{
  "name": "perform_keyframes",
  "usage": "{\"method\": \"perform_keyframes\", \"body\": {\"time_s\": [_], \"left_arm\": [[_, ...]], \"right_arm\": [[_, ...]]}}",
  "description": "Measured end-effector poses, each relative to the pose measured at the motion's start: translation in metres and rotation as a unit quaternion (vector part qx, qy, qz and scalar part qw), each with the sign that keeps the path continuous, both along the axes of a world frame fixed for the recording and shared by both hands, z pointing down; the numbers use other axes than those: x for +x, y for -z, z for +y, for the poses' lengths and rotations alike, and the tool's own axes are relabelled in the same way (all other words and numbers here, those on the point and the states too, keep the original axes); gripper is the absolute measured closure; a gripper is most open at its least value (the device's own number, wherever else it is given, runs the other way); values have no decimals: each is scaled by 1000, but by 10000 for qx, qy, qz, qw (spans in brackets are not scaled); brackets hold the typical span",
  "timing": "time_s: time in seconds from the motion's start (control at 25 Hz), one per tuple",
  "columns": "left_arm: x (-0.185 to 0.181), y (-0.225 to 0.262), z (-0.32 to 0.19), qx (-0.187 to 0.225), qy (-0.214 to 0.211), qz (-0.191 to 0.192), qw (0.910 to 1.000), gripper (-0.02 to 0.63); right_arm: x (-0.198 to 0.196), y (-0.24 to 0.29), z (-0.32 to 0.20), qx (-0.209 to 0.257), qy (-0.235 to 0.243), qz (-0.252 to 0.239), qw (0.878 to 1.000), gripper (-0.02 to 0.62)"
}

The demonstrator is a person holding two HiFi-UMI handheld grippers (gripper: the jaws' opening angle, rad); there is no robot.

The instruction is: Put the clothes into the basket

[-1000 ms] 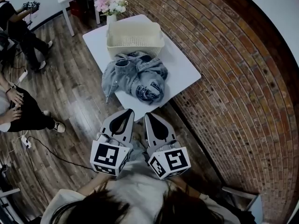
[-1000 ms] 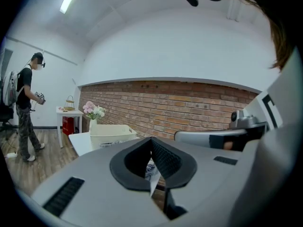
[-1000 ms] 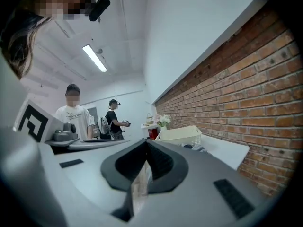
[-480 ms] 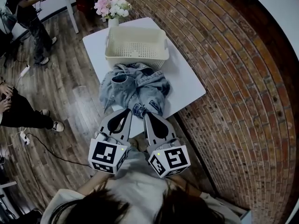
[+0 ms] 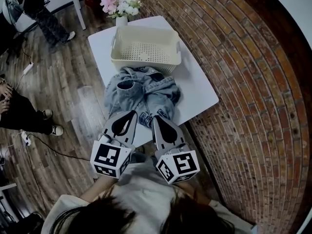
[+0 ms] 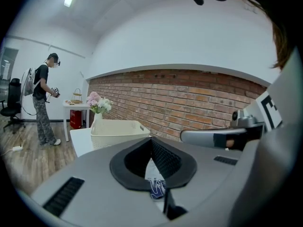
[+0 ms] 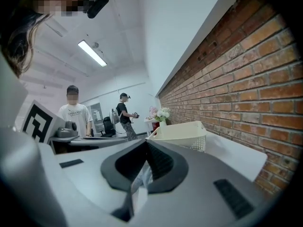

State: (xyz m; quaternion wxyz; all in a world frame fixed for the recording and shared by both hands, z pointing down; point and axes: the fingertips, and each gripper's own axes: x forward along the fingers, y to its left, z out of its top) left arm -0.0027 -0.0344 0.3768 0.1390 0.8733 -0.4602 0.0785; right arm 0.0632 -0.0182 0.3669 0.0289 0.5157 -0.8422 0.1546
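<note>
The crumpled denim clothes [image 5: 144, 94] lie on the white table [image 5: 200, 89] just ahead of both tips, touching neither. The basket [image 5: 145, 30] stands beyond the clothes, farther off. The left tongs [image 5: 132, 113] and right tongs [image 5: 155, 119] are held side by side, pointing forward and slightly down, each pressed together and pinching nothing.

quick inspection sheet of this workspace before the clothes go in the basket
surface: white table, mostly bare.
job's things: denim clothes heaped on the table; basket behind them, empty.
clutter: vase of flowers at the far end.
grippers: left tongs and right tongs both shut, holding nothing, tips by the clothes' near edge.
cables: one cable on the wooden floor.
surroundings: brick wall; seated person and standing person at left.
</note>
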Motion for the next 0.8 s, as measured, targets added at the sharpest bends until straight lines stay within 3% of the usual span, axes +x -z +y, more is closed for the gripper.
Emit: {"method": "perform_keyframes", "body": {"time_s": [0.8], "left_arm": [[-58,-57,-66,-647,13,-248,9976,594]], "right_arm": [[25,-50,-47,-579,-439,7,9974,589]]}}
